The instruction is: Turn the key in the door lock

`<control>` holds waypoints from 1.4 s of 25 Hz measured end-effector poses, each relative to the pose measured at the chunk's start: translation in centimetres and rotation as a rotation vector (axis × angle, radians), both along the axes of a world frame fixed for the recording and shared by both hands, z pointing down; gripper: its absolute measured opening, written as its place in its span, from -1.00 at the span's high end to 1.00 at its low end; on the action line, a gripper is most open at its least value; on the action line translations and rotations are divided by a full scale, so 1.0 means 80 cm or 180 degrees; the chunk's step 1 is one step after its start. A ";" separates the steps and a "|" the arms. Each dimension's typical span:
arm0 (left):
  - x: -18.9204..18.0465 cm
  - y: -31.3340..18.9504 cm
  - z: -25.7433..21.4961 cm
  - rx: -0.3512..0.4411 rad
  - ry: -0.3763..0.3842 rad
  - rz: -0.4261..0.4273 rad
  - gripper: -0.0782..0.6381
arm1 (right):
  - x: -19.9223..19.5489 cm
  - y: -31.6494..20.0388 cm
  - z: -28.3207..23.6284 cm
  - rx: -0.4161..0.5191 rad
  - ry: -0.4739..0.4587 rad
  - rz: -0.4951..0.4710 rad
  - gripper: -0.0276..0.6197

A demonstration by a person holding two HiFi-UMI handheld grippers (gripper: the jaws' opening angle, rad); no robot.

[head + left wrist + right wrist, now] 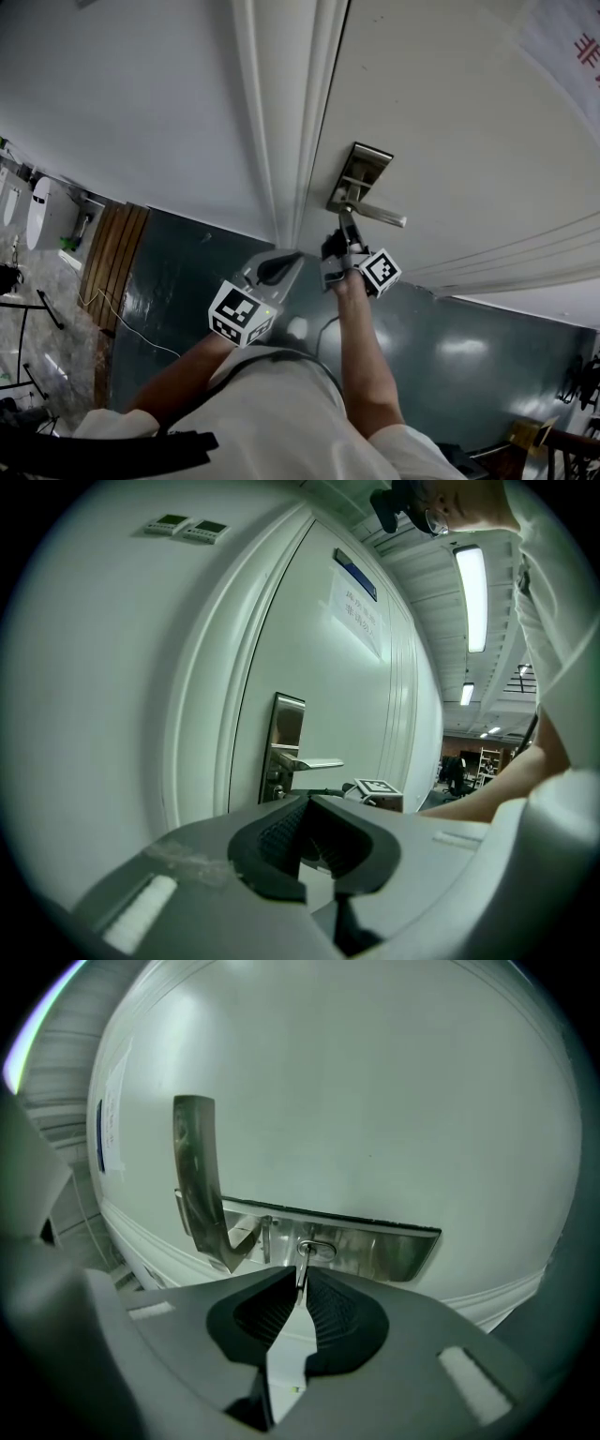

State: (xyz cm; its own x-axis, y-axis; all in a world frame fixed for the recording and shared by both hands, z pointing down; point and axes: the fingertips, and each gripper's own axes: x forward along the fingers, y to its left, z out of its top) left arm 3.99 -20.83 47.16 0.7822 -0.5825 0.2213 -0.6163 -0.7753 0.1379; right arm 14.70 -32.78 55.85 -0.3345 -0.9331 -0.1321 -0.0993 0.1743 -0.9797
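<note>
Your right tool [300, 1286] pinched the key [302, 1264] by its flat bow at the lock [319, 1249]; likely stiff, slick metal, needing a firm hold; left tool [307, 803] pressed together, empty.

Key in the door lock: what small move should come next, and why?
Probably roll the right gripper to twist the key. Its jaws are already closed on the key's thin head, which sticks straight out of the lock plate beside the handle, so nothing seems left but the turn.

Three close views, shared lock plate [359, 173]
</note>
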 end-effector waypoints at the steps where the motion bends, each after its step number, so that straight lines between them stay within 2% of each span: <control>1: 0.000 0.000 0.000 0.0002 0.0000 0.0004 0.77 | 0.000 0.000 -0.001 -0.0012 0.0124 0.0007 0.78; 9: -0.003 0.002 -0.002 0.0021 0.0015 0.0023 0.77 | -0.005 0.001 -0.013 -0.0201 0.1261 0.0030 0.78; 17: -0.015 0.005 -0.003 0.0031 0.0026 0.0050 0.77 | -0.009 0.001 -0.016 -0.0339 0.1998 0.0115 0.78; 26: -0.022 0.006 -0.009 0.0070 0.0028 0.0144 0.77 | -0.012 0.002 -0.011 -0.0446 0.3116 0.0161 0.76; 35: -0.031 0.006 -0.009 0.0070 0.0025 0.0200 0.77 | -0.015 0.002 -0.011 -0.0567 0.4088 0.0197 0.75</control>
State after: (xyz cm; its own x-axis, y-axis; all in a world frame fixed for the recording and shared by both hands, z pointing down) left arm 1.55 -20.38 46.47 0.8190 -0.5367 0.2028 -0.5653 -0.8153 0.1251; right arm 13.52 -32.59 54.95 -0.0847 -0.9229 0.3755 -0.9822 0.0138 -0.1874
